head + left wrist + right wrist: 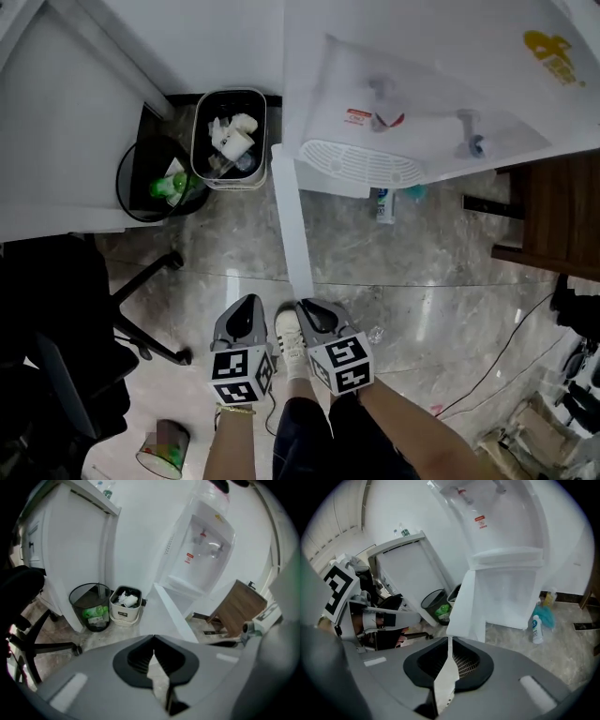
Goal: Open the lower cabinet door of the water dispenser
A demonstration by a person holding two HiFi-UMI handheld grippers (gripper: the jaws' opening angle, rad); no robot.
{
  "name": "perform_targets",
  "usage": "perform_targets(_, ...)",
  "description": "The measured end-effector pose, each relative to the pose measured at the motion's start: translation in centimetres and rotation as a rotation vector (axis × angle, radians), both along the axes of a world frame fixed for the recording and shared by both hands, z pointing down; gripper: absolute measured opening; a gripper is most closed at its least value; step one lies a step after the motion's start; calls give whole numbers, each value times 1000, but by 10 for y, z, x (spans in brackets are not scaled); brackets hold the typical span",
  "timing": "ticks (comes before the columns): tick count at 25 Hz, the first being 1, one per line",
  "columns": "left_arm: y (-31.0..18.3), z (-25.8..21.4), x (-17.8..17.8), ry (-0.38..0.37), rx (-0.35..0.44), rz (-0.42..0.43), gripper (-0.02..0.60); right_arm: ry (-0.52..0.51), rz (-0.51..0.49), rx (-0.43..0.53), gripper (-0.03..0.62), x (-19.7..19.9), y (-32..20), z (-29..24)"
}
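Note:
The white water dispenser (412,103) stands at the top of the head view. Its lower cabinet door (291,225) is swung wide open and shows edge-on as a narrow white strip reaching toward me. My left gripper (247,303) and right gripper (311,306) hang side by side just short of the door's free end, the right one closest to it. In the right gripper view the door (464,606) stands past the jaws and the open cabinet (511,597) shows behind it. Both grippers (153,651) (449,641) look shut, with nothing between the jaws.
A white bin (230,141) and a black mesh bin (150,178) stand left of the dispenser. A black office chair (56,328) fills the left. Wooden furniture (558,216) is at the right, with cables (497,366) on the floor. A bottle (384,204) stands under the dispenser.

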State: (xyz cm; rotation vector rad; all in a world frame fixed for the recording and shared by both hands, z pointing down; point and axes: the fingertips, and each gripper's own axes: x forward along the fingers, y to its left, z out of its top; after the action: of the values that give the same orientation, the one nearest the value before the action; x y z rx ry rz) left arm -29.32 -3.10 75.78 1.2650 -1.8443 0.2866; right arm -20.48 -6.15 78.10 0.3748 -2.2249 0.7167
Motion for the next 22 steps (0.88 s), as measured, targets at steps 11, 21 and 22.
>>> perform_targets(11, 43, 14, -15, 26, -18, -94, 8, -46, -69, -1, -3, -50, 35, -11)
perform_targets(21, 9, -46, 15, 31, -32, -8, 8, -54, 144, 15, -3, -5, -21, -73)
perform_targets(22, 4, -51, 20, 30, -35, 11, 8, -46, 155, 24, -3, 2, -27, -78)
